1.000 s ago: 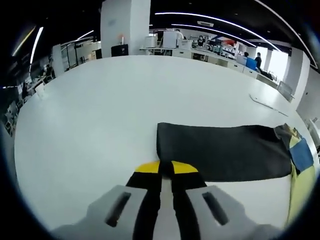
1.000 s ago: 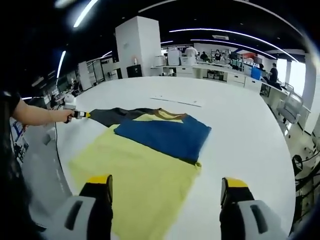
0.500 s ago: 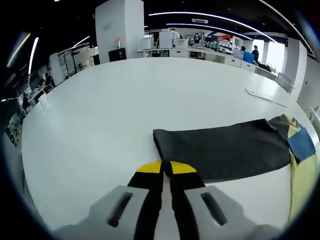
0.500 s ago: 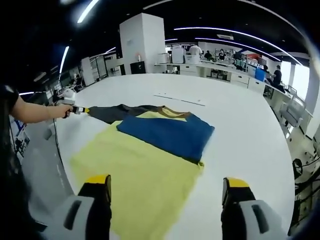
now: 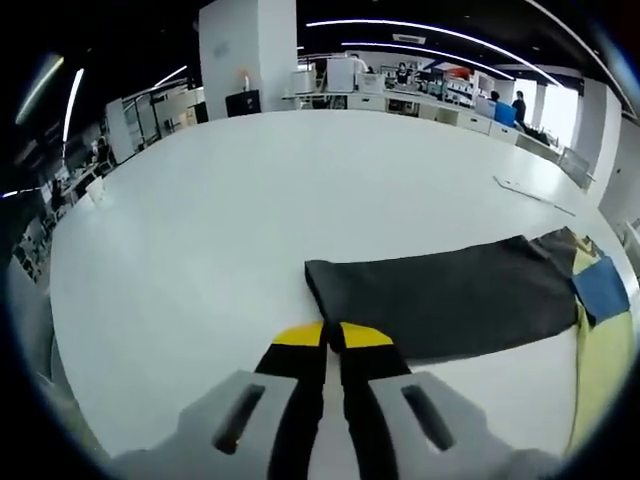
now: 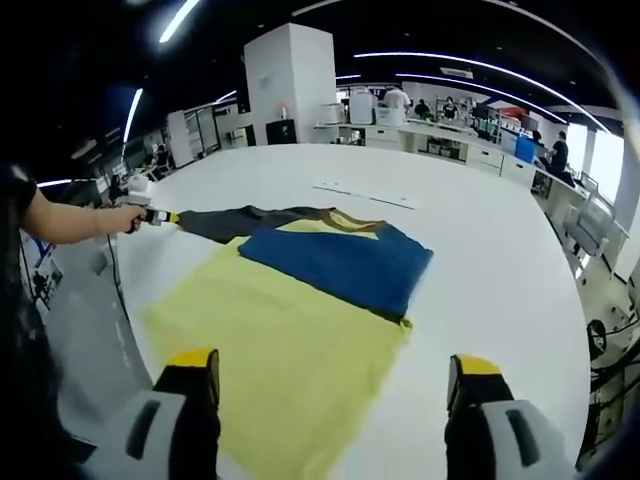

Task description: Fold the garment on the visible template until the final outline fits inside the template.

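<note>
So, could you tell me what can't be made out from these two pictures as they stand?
- Left gripper view: where the left gripper pinches the dark sleeve; its shut jaws cover the spot.
- Left gripper view: the yellow garment is cut off by the picture's edge.
- Right gripper view: the yellow garment's near edge, hidden behind the right gripper.
- Right gripper view: the template outline can't be told on the white table.
</note>
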Tool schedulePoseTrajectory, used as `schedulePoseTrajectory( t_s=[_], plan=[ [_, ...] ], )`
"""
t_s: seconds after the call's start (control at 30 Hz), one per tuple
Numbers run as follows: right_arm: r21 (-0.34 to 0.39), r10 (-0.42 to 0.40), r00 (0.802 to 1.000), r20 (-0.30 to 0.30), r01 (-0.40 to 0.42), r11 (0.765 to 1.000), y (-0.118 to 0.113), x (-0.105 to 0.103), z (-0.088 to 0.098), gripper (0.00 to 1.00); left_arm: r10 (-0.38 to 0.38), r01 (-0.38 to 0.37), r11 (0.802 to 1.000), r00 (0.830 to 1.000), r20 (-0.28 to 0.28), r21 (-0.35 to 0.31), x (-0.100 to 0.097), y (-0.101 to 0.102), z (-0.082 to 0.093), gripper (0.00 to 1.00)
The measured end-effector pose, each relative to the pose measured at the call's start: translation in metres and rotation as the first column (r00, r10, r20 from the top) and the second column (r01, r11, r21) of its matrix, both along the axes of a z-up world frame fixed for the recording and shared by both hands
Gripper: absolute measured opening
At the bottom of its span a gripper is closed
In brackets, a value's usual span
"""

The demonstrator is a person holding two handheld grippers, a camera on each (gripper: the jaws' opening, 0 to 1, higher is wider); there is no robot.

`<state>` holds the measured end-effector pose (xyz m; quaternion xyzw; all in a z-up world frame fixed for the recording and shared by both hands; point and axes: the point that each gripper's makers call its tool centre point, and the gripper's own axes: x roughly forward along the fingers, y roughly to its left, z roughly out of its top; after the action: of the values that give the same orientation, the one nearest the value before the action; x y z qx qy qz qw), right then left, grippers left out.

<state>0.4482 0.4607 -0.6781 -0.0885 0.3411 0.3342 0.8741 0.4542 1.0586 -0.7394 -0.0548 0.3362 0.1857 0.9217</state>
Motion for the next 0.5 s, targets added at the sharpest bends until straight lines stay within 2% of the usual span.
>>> schedulePoseTrajectory(
  t_s=[0.23, 0.5],
  plan=[
    [0.006, 0.007, 1.0, 0.001, -0.007, 1.0, 0.002, -0.002, 0.0, 0.95, -0.032, 0.031, 0.999, 0.999, 0.035, 0.016, 0.009, -0.01, 0.019, 0.01],
    [0.011, 0.029, 1.0, -0.001, -0.029, 1.0, 0.009, -0.006, -0.002, 0.96, -0.086, 0.085, 0.996, 0.992, 0.088, 0.013, 0.018, -0.035, 0.044, 0.01]
  ],
)
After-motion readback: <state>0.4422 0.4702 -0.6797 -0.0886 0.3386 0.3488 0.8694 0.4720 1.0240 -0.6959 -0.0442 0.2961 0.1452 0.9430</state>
